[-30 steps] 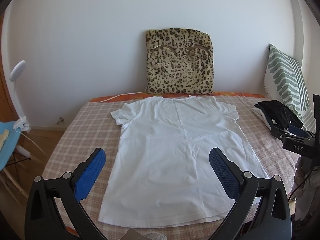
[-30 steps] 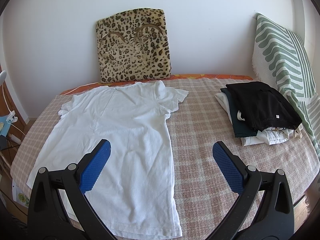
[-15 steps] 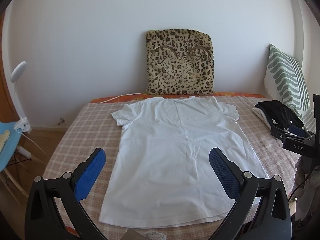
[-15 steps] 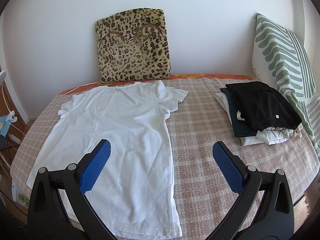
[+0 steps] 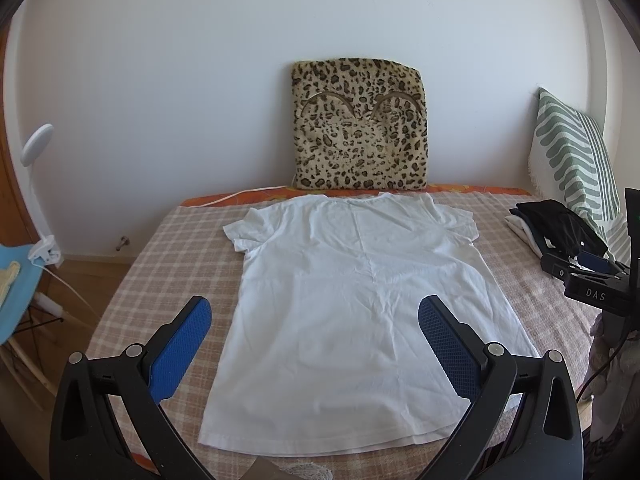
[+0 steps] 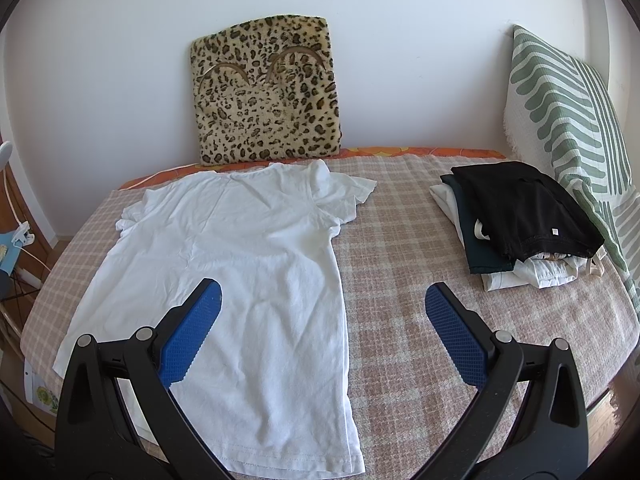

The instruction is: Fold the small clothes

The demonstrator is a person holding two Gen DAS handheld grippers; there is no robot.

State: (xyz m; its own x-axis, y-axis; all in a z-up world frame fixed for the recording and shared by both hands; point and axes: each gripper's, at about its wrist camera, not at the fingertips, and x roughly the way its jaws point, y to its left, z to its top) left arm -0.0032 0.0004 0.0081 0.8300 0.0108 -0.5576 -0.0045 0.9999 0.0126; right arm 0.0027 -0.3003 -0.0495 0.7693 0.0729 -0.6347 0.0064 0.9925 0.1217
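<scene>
White t-shirt [image 5: 360, 304] flat on checked blanket [image 5: 168, 264]

Black hand-held gripper [image 5: 314, 312], blue textured pads [image 5: 182, 348], silver screws

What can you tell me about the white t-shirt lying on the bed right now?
The white t-shirt lies flat and unfolded on the checked bedspread, collar toward the wall, hem nearest the cameras. It looks like thin, lightly creased cotton with both short sleeves spread. Nothing grips it; both grippers are open above it.
</scene>
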